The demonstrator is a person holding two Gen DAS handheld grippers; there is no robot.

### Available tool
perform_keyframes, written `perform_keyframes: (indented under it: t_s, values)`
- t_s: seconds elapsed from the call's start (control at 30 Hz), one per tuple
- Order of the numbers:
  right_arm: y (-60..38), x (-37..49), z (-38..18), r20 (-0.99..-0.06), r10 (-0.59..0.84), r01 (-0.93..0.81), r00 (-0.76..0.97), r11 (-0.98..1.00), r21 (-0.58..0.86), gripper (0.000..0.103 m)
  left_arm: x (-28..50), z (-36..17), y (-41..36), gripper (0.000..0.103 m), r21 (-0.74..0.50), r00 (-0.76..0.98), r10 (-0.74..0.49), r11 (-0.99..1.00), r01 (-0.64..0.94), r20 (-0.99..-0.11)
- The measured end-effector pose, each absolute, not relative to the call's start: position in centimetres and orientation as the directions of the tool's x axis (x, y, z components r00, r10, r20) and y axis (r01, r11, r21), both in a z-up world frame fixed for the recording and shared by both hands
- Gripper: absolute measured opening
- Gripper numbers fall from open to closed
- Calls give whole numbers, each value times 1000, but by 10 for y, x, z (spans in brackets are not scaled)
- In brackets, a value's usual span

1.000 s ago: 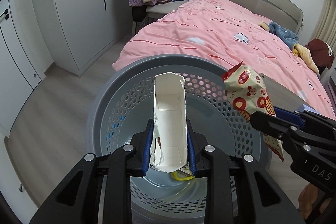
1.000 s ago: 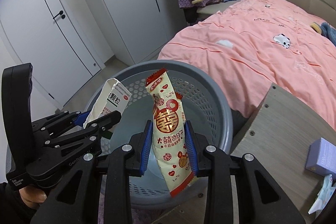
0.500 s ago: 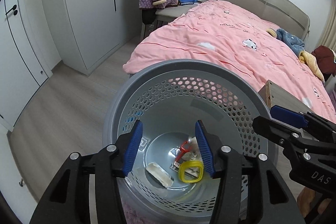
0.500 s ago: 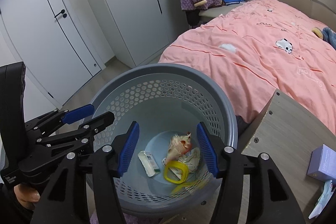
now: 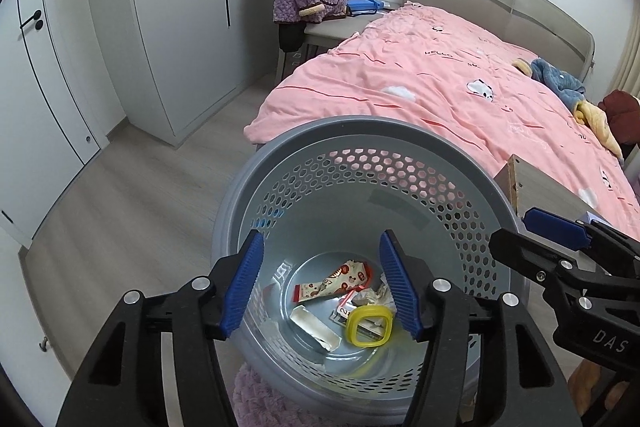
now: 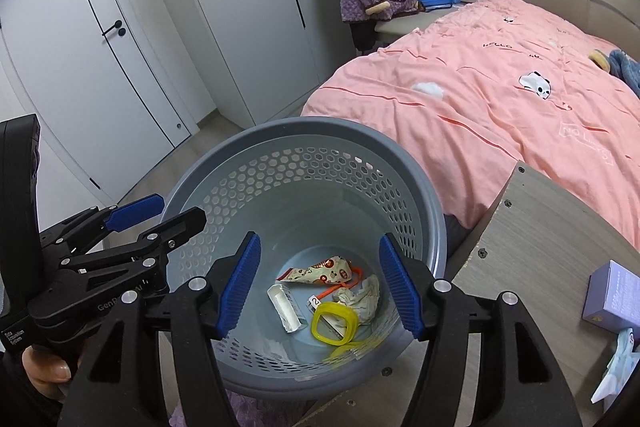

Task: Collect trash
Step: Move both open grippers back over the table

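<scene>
Bedroom floor, trash [image 5: 344,303] in basket [image 5: 360,131], below both spread tools [image 5: 322,283] [image 6: 320,283].

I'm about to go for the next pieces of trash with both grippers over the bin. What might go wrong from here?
1. The left gripper and right gripper hang open close together above the grey bin; swinging away, they may clash.
2. Either could clip the rim and tip the bin.
3. The purple box on the wooden table may not be trash; check before grabbing it.
</scene>
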State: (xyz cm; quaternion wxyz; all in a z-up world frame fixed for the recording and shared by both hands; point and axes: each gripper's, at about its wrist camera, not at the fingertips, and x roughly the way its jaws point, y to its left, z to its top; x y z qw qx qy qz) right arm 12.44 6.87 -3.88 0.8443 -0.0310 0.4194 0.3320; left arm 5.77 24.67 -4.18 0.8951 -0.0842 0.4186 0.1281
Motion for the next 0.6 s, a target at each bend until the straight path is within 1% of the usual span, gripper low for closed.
perform_keyframes:
  t_s: [0.13, 0.27, 0.53, 0.6]
  values:
    - [66, 123, -38, -726, 536, -585, 430, 778, 228, 62, 54, -39, 247, 59, -43, 620, 165, 951, -306, -767]
    - [62, 121, -38, -721, 538, -582, 436, 780, 230, 66, 51, -36, 245, 64, -44, 625, 167, 950, -308, -762]
    - [51, 117, -36, -713, 535, -569, 453, 789, 231, 71, 48, -31, 240, 66, -36, 632, 172, 952, -303, -756]
    - [47, 116, -35, -712, 533, -564, 457, 793, 231, 73, 48, -31, 238, 69, -37, 632, 167, 954, -297, -756]
